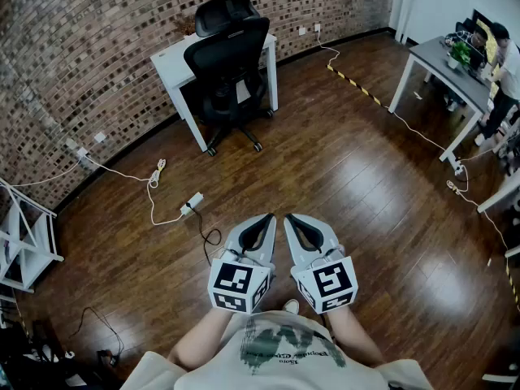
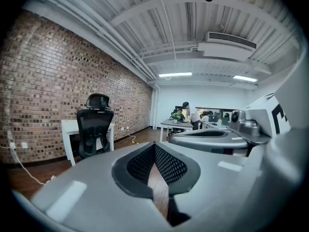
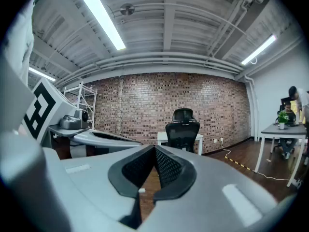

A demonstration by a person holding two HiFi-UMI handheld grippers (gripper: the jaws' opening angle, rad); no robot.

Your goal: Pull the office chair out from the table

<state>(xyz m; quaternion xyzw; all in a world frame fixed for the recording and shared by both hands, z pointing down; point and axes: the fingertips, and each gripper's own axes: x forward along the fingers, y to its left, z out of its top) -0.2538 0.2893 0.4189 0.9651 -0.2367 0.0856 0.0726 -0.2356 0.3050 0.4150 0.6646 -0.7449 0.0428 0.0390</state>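
Observation:
A black mesh office chair with a headrest stands pushed in against a small white table by the brick wall, far ahead of me. The same chair shows at the left of the left gripper view, and the chair sits near the middle of the right gripper view. My left gripper and right gripper hang side by side close to my body, over bare wooden floor. Both are shut with nothing between their tips. A wide stretch of floor separates them from the chair.
White cables and a power strip lie on the floor to the left front. A yellow-black cable cover runs towards the right. A white desk with a seated person stands at far right; a white rack at left.

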